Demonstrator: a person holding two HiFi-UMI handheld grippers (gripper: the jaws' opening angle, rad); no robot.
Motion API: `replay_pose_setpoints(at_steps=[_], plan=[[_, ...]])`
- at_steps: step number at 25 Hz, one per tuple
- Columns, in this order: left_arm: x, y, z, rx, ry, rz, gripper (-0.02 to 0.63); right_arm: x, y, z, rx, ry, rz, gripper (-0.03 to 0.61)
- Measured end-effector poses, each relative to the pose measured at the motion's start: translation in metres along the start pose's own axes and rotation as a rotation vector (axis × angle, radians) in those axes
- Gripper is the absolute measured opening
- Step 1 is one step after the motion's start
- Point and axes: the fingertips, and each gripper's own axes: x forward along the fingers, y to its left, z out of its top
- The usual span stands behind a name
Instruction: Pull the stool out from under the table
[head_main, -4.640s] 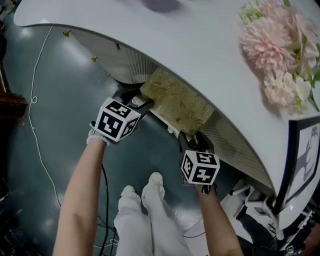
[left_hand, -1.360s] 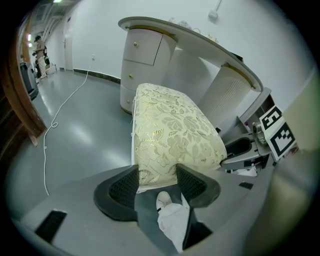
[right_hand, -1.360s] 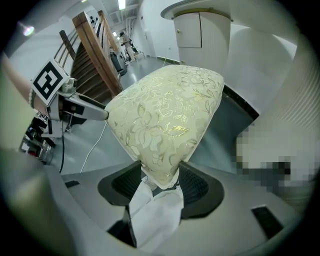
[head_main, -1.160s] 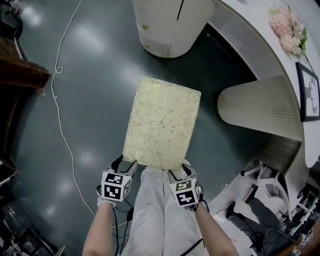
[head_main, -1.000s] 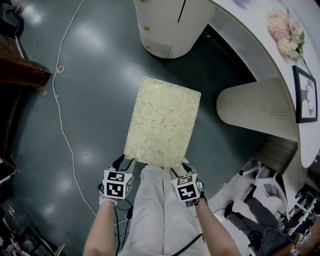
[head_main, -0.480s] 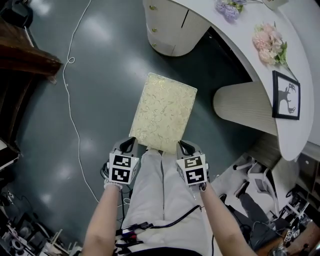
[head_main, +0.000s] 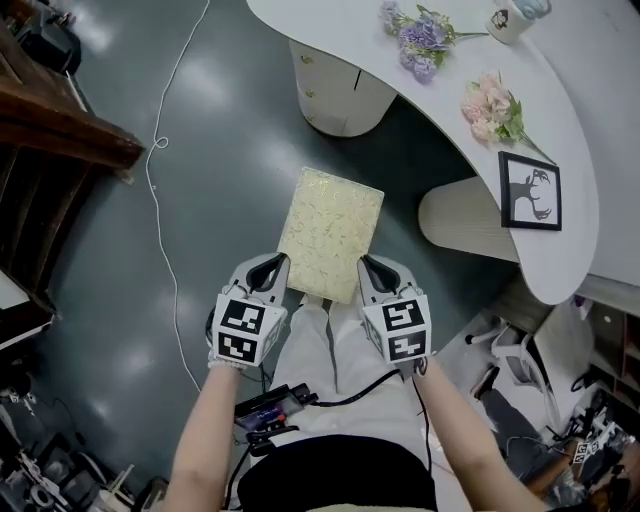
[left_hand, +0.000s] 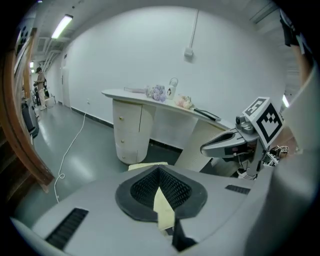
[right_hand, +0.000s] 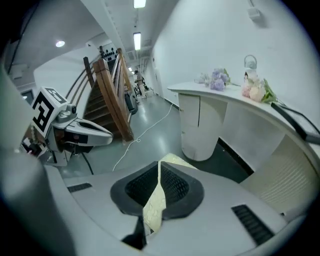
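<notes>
Both claws are sitting fully closed right now. The left claw (head_main: 273, 264) is pinching its two jaws tip to tip with nothing caught in them, and the right claw (head_main: 369, 268) is doing exactly the same. In both gripper views the black ribbed pads are meeting at a point, and the pale yellow showing through the slit below them is just the stool further off, not something being gripped.

From the head view, the two claws are hovering side by side above the person's light trousers (head_main: 331, 345), one off each near corner of the stool (head_main: 331, 234). They're looking raised up over it rather than touching it.

The stool itself is standing out on the dark grey floor (head_main: 215, 190), its rectangular gold floral top fully in the open and clear of the table (head_main: 570, 120). Its far end is pointing toward the gap between the table's rounded cabinet (head_main: 335, 95) and the ribbed curved support (head_main: 465, 215).

On the white curved table top, purple flowers (head_main: 420, 35), pink flowers (head_main: 490, 105), a framed deer picture (head_main: 529, 190) and a cup (head_main: 510, 18) are sitting along the edge. A white cable (head_main: 170, 125) is snaking across the floor to the left, near some wooden stairs (head_main: 60, 125).
</notes>
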Motion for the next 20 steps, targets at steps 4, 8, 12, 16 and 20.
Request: replay_pose_setpoints(at_steps=[4, 8, 12, 16, 20], plan=[[-0.021, -0.012, 0.056, 0.078, -0.095, -0.013, 0.016, -0.027, 0.004, 0.037, -0.04, -0.059, 0.021, 0.041], [-0.043, -0.03, 0.105, 0.147, -0.185, -0.032, 0.016, -0.054, 0.008, 0.07, -0.085, -0.124, 0.029, 0.043], [-0.062, -0.039, 0.14, 0.189, -0.24, -0.032, 0.017, -0.08, 0.01, 0.101, -0.141, -0.196, 0.017, 0.043], [-0.081, -0.045, 0.168, 0.208, -0.28, -0.018, 0.017, -0.108, 0.01, 0.129, -0.163, -0.256, 0.004, 0.043], [-0.098, -0.05, 0.191, 0.22, -0.325, 0.003, 0.016, -0.132, 0.003, 0.152, -0.176, -0.311, -0.025, 0.043]])
